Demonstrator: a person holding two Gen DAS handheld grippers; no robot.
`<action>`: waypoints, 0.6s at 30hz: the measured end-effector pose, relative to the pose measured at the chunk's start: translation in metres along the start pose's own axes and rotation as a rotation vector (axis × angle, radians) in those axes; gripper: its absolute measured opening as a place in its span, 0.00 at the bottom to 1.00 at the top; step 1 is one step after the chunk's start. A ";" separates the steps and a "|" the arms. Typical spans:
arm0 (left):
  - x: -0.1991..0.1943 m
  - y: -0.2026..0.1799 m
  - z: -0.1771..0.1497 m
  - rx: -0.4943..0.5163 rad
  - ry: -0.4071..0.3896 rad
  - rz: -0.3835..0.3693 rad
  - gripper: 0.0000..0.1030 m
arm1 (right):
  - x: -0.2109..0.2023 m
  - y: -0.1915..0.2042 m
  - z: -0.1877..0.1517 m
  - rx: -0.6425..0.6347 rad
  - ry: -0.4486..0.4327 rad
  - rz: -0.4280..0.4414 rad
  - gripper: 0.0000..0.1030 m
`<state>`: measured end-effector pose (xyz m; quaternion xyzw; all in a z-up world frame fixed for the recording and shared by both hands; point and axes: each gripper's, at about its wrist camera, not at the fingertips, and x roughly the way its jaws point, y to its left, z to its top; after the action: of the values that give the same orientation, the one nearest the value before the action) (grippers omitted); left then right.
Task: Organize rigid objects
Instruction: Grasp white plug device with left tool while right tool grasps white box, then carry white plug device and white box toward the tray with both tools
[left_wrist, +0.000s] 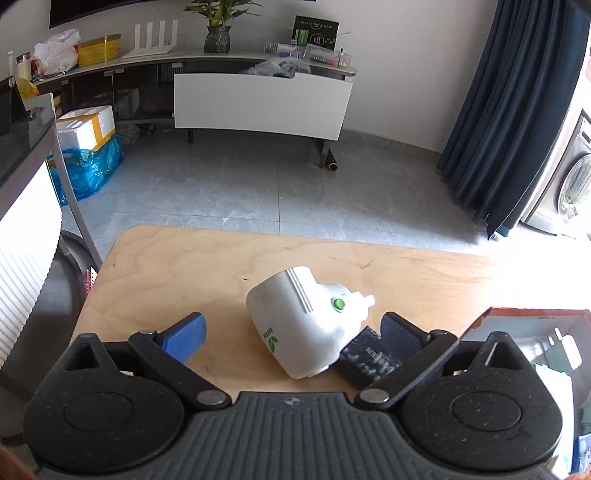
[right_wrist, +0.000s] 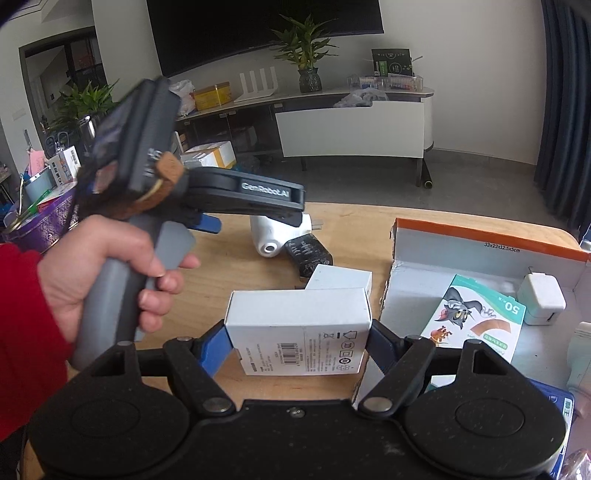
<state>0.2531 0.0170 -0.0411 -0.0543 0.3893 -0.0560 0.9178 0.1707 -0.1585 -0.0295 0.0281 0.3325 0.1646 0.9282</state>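
Nearest to us, our right gripper (right_wrist: 299, 341) pinches a small white carton (right_wrist: 299, 328) across its short ends, blue pads pressed flat to the cardboard, presumably so it can travel level into the open shoebox (right_wrist: 480, 236) just to the right. That box already holds a cartoon-printed pack (right_wrist: 476, 317) and a white charger (right_wrist: 541, 299), so we judge it to be the sorting bin and the job partly done. A little farther along the wooden table (left_wrist: 184, 266), our left gripper (left_wrist: 291, 332) stands spread to its widest with nothing between the pads pressing; the white plug-in device (left_wrist: 303, 317) with a green button lies on its side between the fingers, touching a black adapter (left_wrist: 369, 354) at its right. We read this as lining up to take the white device next. A second white box (right_wrist: 340, 277) lies beyond the carton. Beyond the table edge lie grey floor tiles and a low TV cabinet (left_wrist: 258, 103).
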 end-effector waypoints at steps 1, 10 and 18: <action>0.005 0.002 0.001 -0.001 0.007 0.001 1.00 | -0.001 -0.001 0.000 0.006 -0.003 0.008 0.90; 0.014 0.005 -0.003 0.042 -0.048 0.009 0.86 | -0.008 0.000 0.000 0.018 -0.027 0.047 0.90; 0.000 0.009 -0.002 0.012 -0.058 -0.012 0.53 | -0.012 -0.005 0.001 0.034 -0.045 0.034 0.90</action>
<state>0.2520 0.0256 -0.0439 -0.0526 0.3617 -0.0621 0.9287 0.1641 -0.1666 -0.0221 0.0535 0.3139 0.1741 0.9318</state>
